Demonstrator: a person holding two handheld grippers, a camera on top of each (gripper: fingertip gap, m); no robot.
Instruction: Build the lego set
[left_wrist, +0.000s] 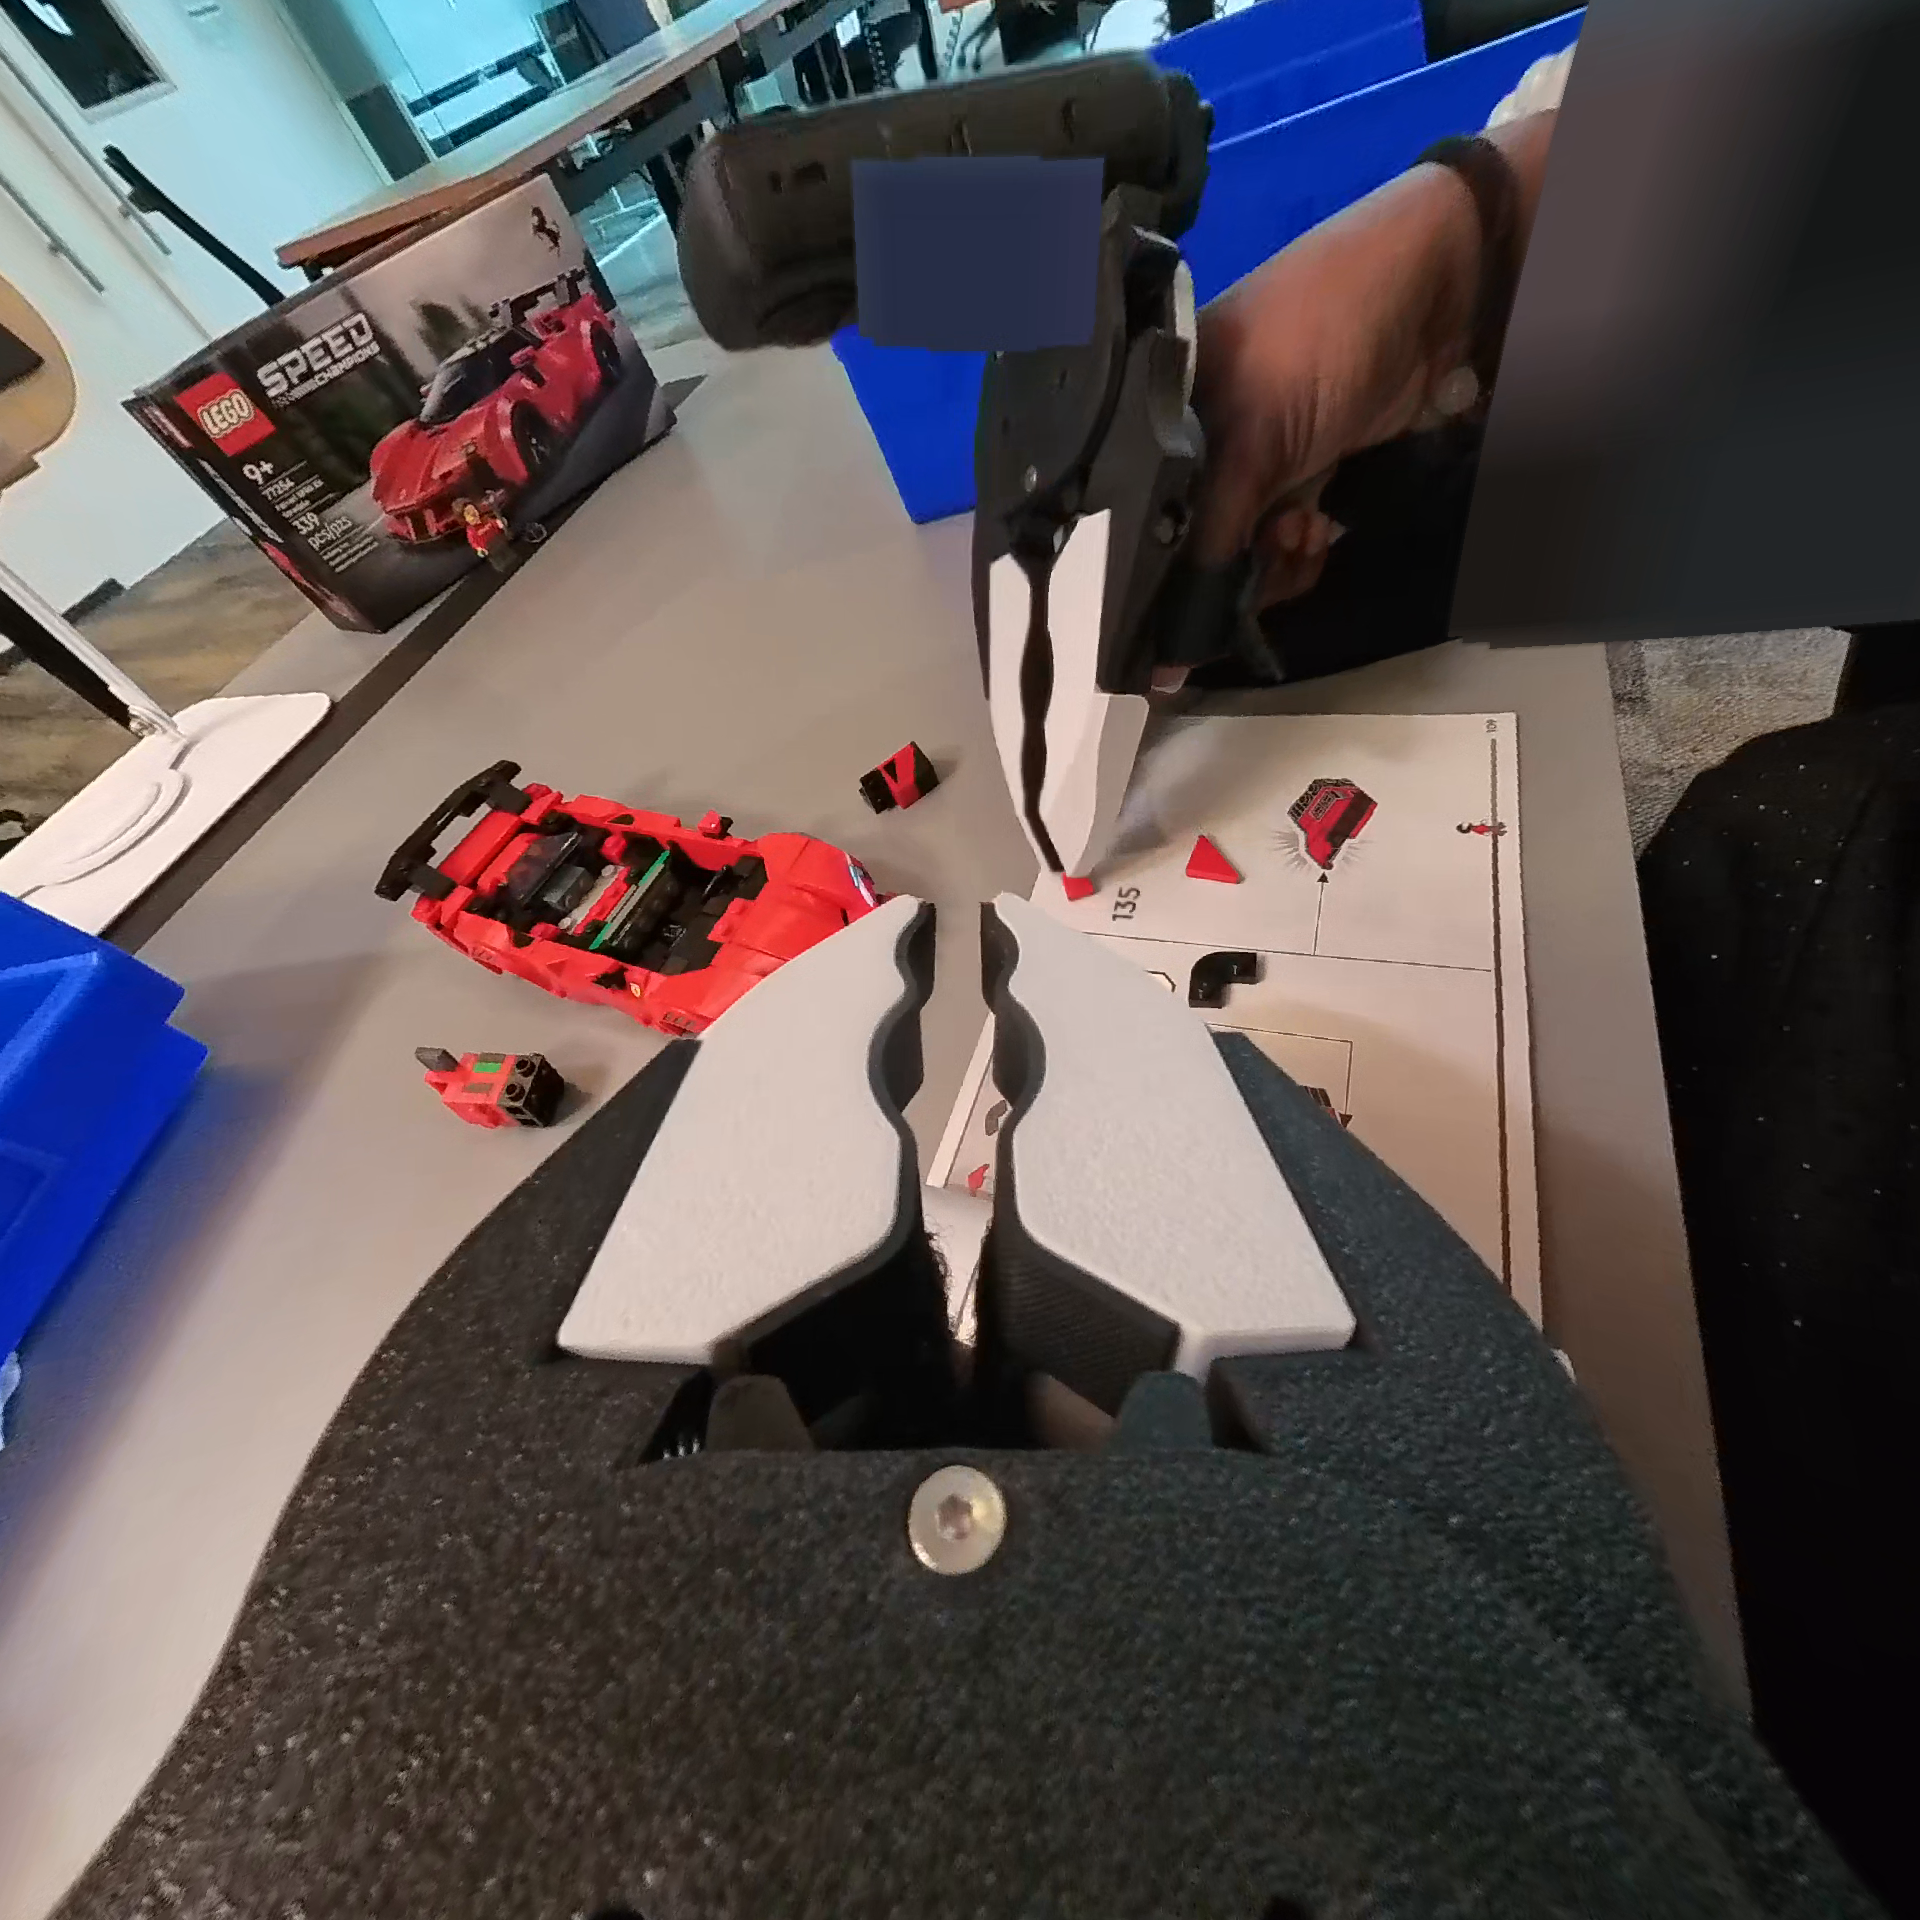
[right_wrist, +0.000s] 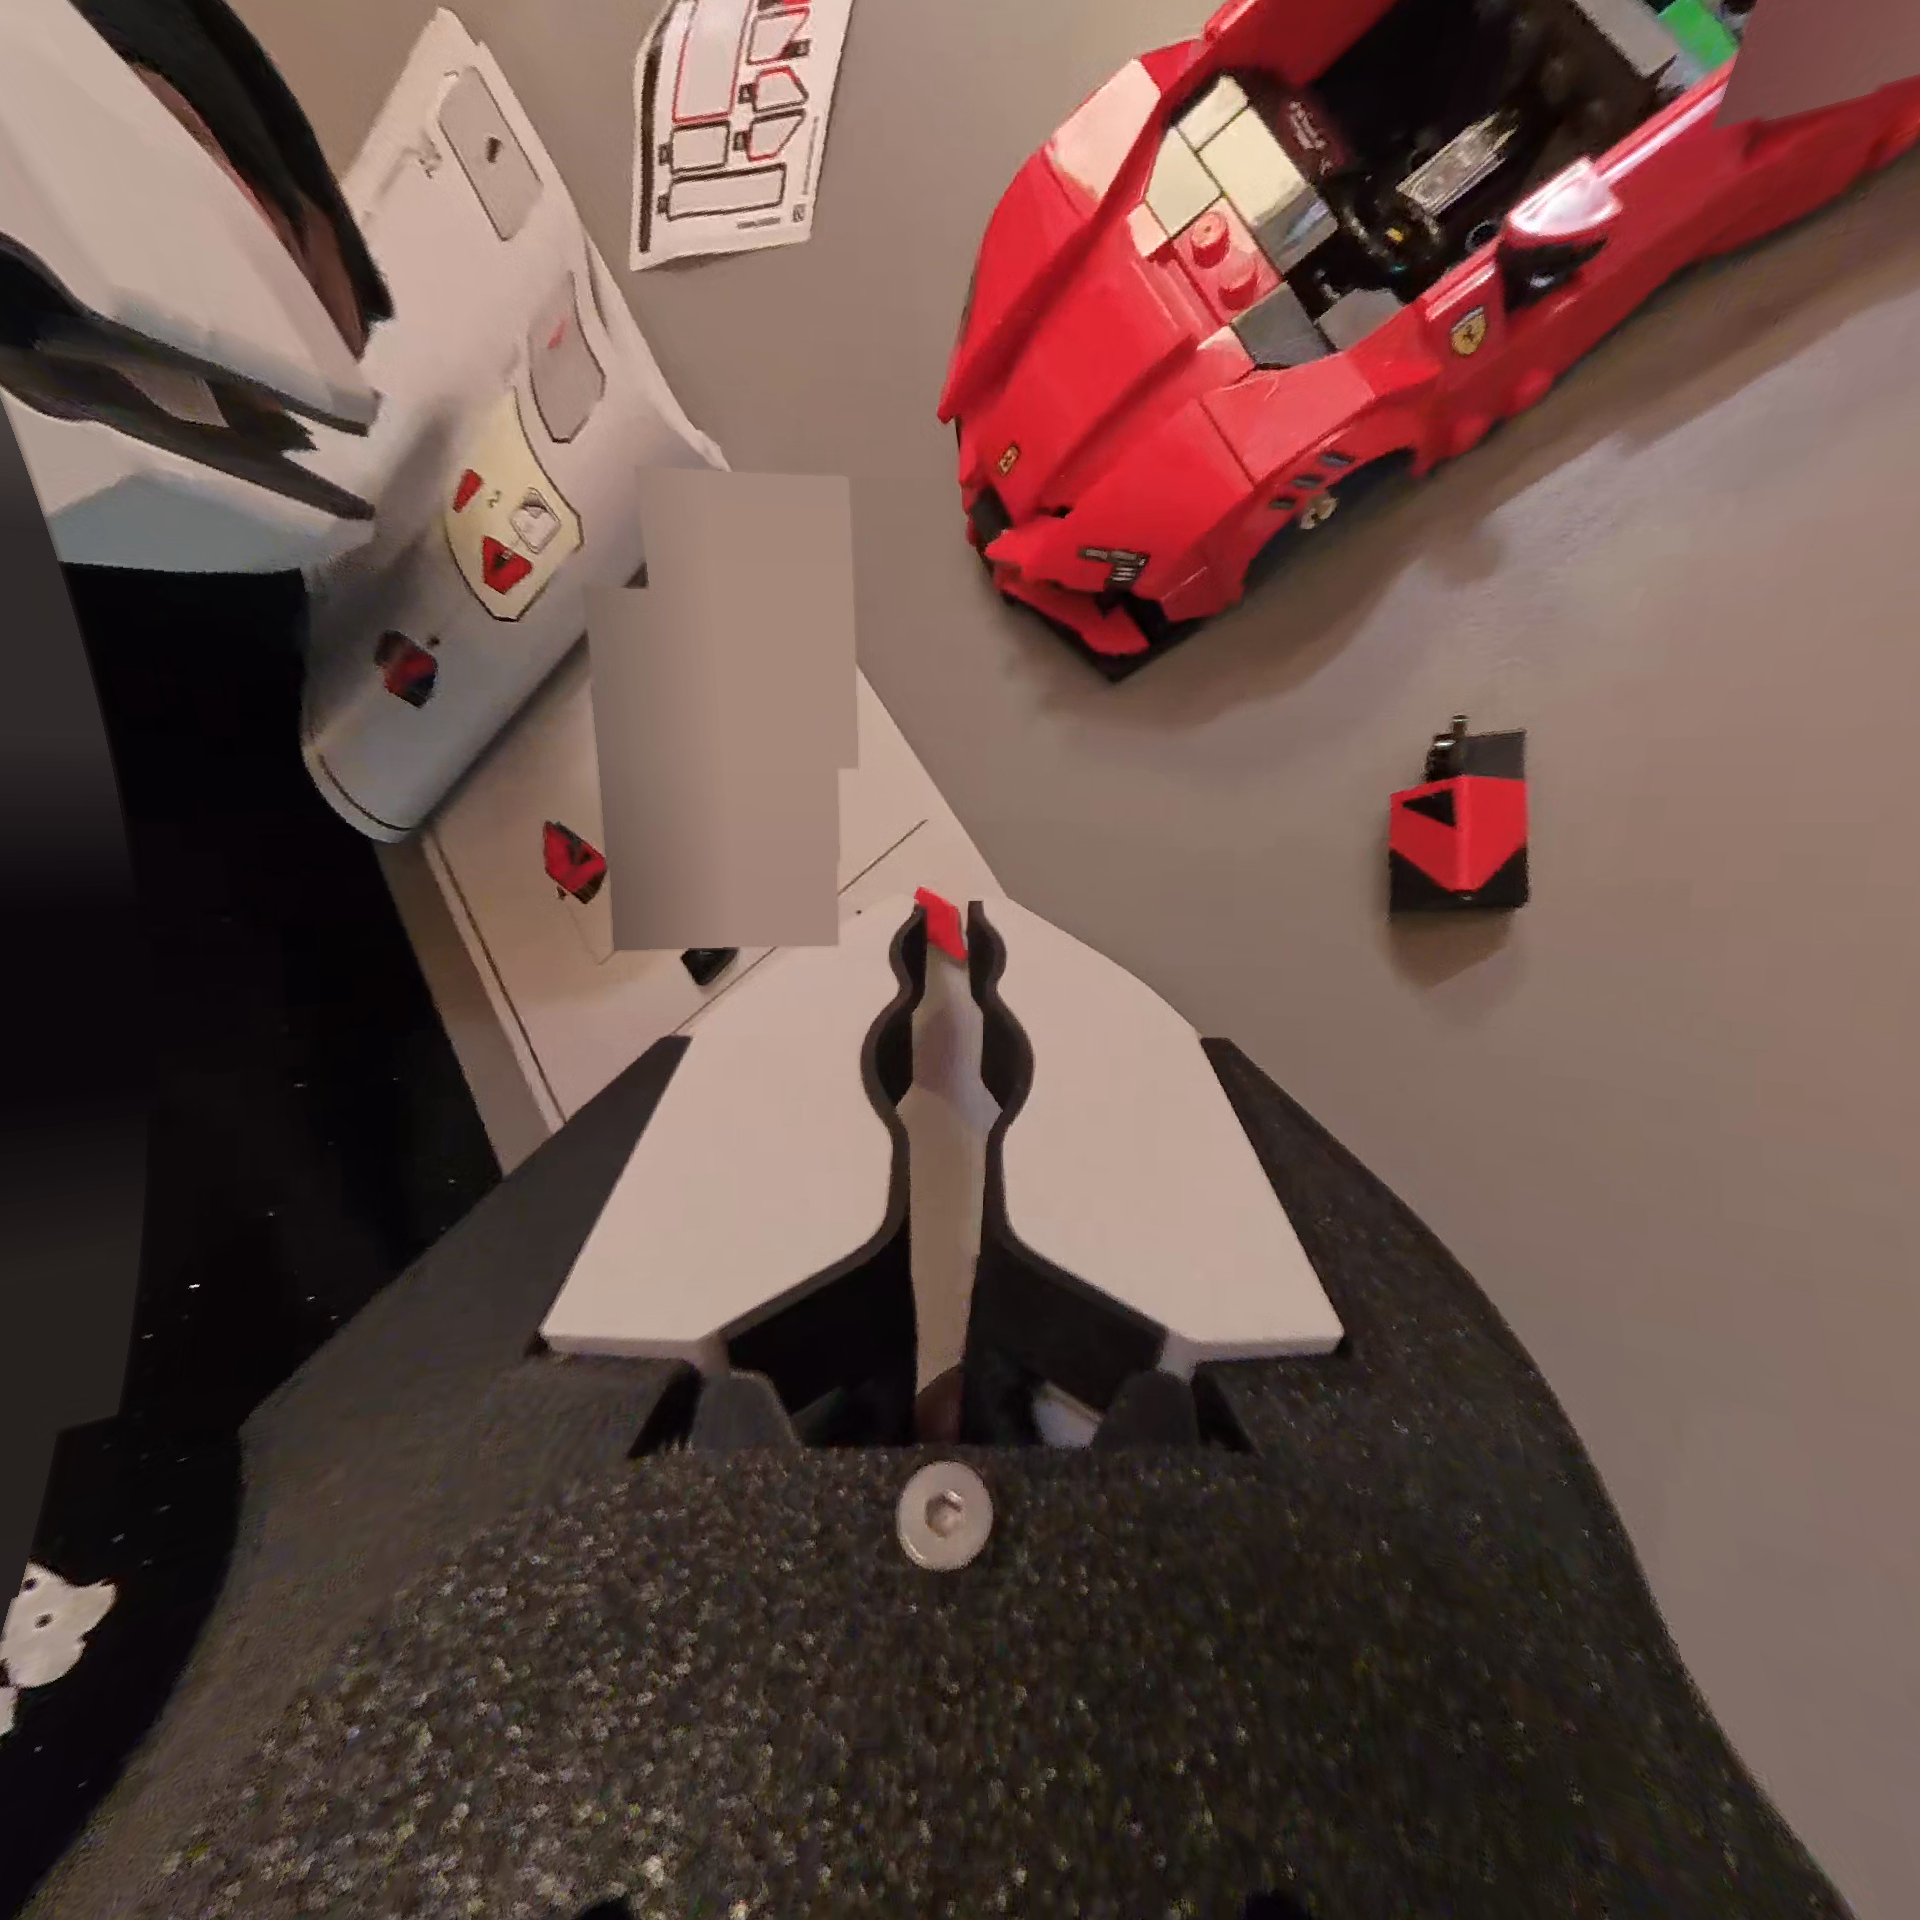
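The red car (left_wrist: 634, 914) lies part-built mid-tabletop, left of the instruction booklet (left_wrist: 1403, 1039), where the left gripper (left_wrist: 958, 914) hovers nearly closed and empty while the right gripper (left_wrist: 1070, 868) pinches a small red tile (left_wrist: 1078, 886) at the booklet's edge, apparently a pickup needing a clean lift next.

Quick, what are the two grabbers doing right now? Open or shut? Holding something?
Left gripper: nearly shut, holding nothing, hovering over the table.
Right gripper: shut on a small red piece, fingers pinching it at the instruction booklet.
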